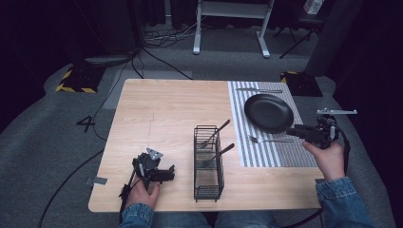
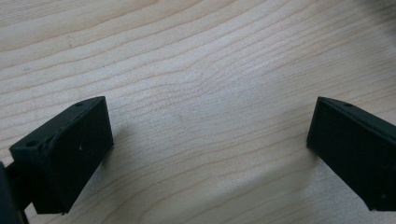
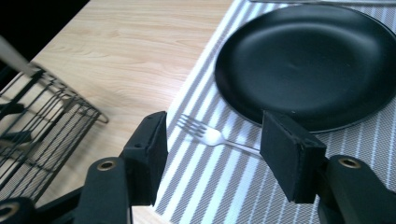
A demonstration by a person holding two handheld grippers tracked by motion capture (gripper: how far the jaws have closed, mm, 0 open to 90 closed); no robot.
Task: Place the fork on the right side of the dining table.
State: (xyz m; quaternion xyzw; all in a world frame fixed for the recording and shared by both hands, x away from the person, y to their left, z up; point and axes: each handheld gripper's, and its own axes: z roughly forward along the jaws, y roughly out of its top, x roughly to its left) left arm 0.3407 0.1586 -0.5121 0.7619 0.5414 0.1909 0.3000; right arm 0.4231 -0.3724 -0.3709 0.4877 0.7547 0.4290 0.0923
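A black plate [image 1: 268, 113] [image 3: 308, 60] rests on a grey striped placemat [image 1: 266, 156] [image 3: 224, 186] at the table's right. A silver fork [image 1: 268, 139] [image 3: 208, 134] lies flat on the mat just in front of the plate. My right gripper [image 1: 291, 132] [image 3: 217, 128] hovers open above the mat's right side, pointing left; the fork lies on the mat below the jaws, untouched. At the table's front left, my left gripper [image 1: 168, 173] [image 2: 210, 140] sits low over bare wood, jaws wide open and empty.
A black wire basket [image 1: 208, 164] [image 3: 42, 140] stands front centre with two dark-handled utensils [image 1: 214, 134] leaning in it. A knife [image 1: 259, 90] lies on the mat beyond the plate. The wooden table [image 1: 166, 109] is bare at left and back.
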